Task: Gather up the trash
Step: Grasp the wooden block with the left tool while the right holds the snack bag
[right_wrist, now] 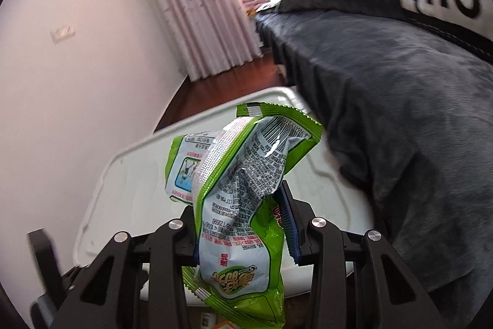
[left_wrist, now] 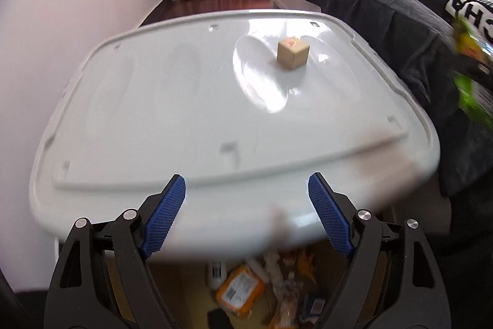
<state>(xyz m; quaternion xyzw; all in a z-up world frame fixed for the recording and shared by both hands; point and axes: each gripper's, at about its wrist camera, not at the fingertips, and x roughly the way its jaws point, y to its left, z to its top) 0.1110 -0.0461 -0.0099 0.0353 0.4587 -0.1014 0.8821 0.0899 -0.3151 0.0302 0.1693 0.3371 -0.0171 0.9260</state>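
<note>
Jaws on my left gripper (left_wrist: 246, 190) stand wide and hold nothing, hovering over the near rim of the white lid (left_wrist: 154, 113). My right gripper (right_wrist: 243, 218) pinches a green wrapper (right_wrist: 243, 193). Farther off, a small box (left_wrist: 292, 54) sits alone, dark blanket (left_wrist: 385, 5) crowding the lid's right edge.

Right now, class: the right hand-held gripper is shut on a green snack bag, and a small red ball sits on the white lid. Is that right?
Not quite. The left wrist view shows a small tan cube on the white lid, not a red ball. The right hand-held gripper is indeed shut on the green snack bag.
</note>
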